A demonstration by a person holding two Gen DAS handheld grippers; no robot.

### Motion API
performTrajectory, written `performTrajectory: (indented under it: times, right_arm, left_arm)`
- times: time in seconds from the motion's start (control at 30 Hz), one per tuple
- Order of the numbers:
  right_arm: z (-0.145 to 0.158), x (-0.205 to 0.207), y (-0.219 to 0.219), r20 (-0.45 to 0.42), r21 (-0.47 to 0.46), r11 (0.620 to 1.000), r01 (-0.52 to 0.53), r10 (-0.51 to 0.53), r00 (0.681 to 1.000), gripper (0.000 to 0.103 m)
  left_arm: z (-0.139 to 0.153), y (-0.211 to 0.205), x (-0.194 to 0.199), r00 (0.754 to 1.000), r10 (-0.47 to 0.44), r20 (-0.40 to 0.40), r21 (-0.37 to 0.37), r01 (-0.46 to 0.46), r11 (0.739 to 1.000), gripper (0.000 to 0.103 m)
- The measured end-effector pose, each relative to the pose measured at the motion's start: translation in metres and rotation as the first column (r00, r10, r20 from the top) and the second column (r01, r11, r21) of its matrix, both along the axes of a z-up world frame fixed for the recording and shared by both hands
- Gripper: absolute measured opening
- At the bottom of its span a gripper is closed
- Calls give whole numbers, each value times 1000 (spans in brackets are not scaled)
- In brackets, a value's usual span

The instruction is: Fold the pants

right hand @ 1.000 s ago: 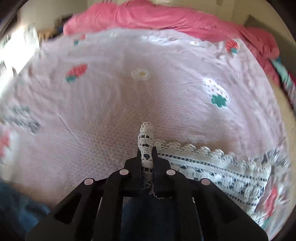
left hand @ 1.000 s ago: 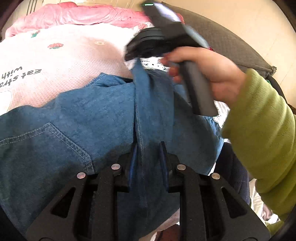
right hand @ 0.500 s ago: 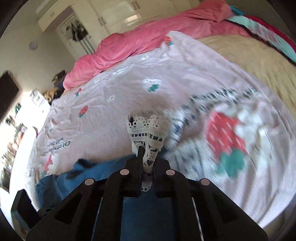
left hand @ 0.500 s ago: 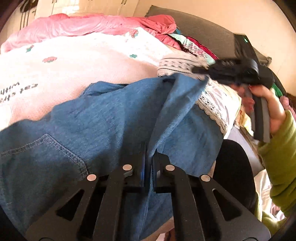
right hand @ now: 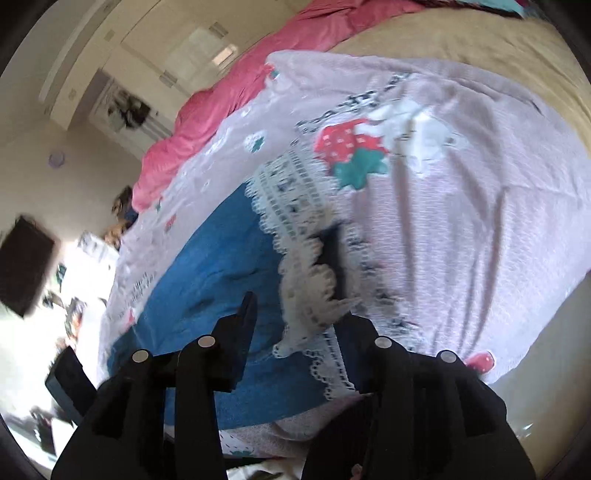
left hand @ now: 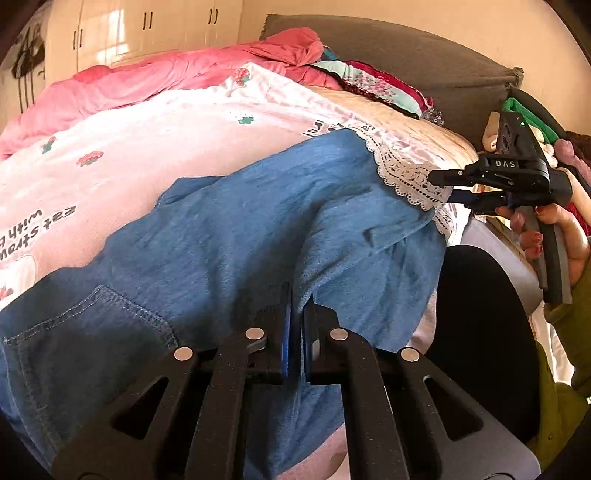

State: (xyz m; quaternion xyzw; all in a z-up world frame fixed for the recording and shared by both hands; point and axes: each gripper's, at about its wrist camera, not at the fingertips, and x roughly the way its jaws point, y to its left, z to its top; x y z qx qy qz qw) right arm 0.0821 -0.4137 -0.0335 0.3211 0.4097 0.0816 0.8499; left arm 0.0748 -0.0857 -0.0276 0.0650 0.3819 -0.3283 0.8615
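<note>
Blue denim pants (left hand: 229, 236) with a white lace hem (left hand: 410, 177) lie spread across the bed. My left gripper (left hand: 297, 299) is shut on a fold of the denim near the bed's front edge. My right gripper (left hand: 443, 186) shows at the right of the left wrist view, its fingers apart at the lace hem. In the right wrist view the right gripper (right hand: 295, 306) is open, with the lace hem (right hand: 310, 291) lying loose between its fingers and the denim (right hand: 207, 280) to the left.
A pink strawberry-print blanket (left hand: 122, 147) covers the bed under the pants. A rumpled pink duvet (left hand: 155, 77) lies at the back. A grey headboard (left hand: 406, 62) and stacked clothes (left hand: 373, 85) are at the right. White wardrobes (left hand: 147, 33) stand behind.
My right gripper carried the lace hem out to the right, stretching the pant leg flat, then opened and let the hem go. My left gripper kept its hold on the denim.
</note>
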Motion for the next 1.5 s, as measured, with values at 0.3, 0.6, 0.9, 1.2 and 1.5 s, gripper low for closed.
performTrajectory:
  times: [0.3, 0.6, 0.9, 1.2, 1.5]
  right_arm:
    - [1, -14, -18, -3, -43, 999, -3, 3, 1000, 10]
    - [-21, -18, -20, -66, -88, 994, -65, 60, 996, 10]
    - [9, -40, -15, 7, -297, 954, -28, 31, 999, 26]
    - [29, -23, 71, 65, -438, 855, -279, 339, 938, 40]
    - [-14, -5, 87, -81, -470, 814, -340, 344, 936, 50]
  left_arm:
    - [15, 7, -20, 999, -51, 5, -46, 51, 998, 0]
    - [-8, -5, -43, 995, -98, -31, 61, 100, 993, 0]
    - [-7, 10, -41, 997, -36, -68, 28, 38, 999, 29]
    - [41, 103, -59, 955, 297, 22, -32, -296, 955, 69]
    - [17, 179, -28, 777, 610, -157, 12, -616, 787, 76]
